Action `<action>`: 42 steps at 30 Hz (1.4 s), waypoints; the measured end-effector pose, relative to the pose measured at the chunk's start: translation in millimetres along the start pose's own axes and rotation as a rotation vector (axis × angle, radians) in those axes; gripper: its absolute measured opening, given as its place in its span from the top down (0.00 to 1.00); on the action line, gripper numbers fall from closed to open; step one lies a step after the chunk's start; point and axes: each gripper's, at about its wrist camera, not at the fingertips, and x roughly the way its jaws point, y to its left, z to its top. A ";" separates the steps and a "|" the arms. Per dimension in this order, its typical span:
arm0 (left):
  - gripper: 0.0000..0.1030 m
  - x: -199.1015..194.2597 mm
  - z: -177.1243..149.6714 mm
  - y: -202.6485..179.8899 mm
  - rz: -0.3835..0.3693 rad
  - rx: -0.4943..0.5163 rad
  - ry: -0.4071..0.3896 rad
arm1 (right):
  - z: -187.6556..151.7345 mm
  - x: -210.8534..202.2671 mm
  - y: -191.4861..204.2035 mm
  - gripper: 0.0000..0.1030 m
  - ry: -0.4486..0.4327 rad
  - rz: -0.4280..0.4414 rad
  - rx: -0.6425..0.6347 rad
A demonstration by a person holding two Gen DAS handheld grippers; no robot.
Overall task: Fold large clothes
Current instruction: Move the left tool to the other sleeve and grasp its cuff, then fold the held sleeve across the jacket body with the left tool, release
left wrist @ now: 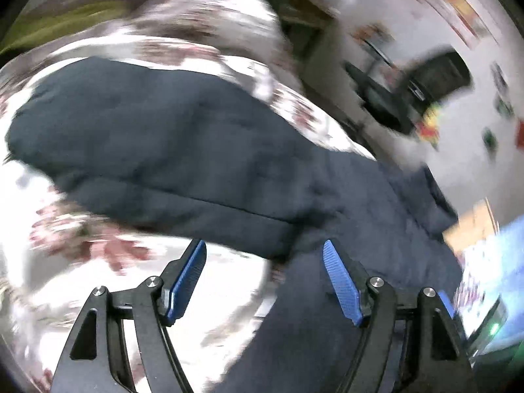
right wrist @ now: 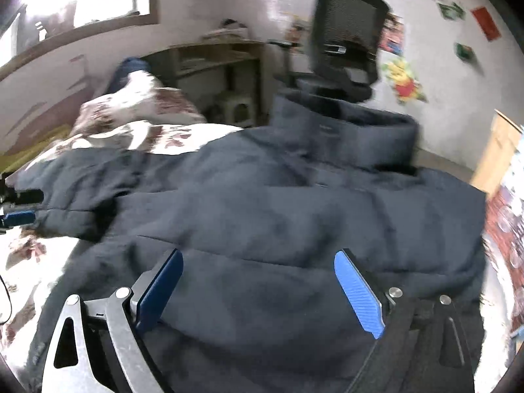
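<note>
Navy puffer jacket (right wrist: 262, 203) spread on floral bed (right wrist: 157, 137); left gripper (left wrist: 264, 252) and right gripper (right wrist: 258, 258) above it, fingers wide, empty.

No text, label, brand, number or sign can be read in either view. The posters and stickers (right wrist: 406, 82) on the wall are too blurred to show any lettering, and the red card (right wrist: 486, 23) higher up shows no legible characters. A small tab or label on the collar of the dark jacket (right wrist: 324, 127) is too small and smeared to make out. In the left wrist view the wall pictures (left wrist: 429, 131) and the colourful printed surface (left wrist: 484, 262) at the right edge are motion-blurred beyond reading.
</note>
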 end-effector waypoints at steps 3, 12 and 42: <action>0.27 -16.7 14.1 55.0 0.030 -0.170 -0.034 | 4.1 13.3 29.3 0.09 0.008 0.048 -0.019; 0.27 -13.8 29.0 154.6 -0.054 -0.449 -0.081 | 6.0 56.1 75.7 0.09 0.047 0.074 -0.067; 0.93 -111.6 -35.0 -139.3 -0.382 0.550 -0.375 | -2.2 -74.0 -39.2 0.05 -0.130 0.002 0.175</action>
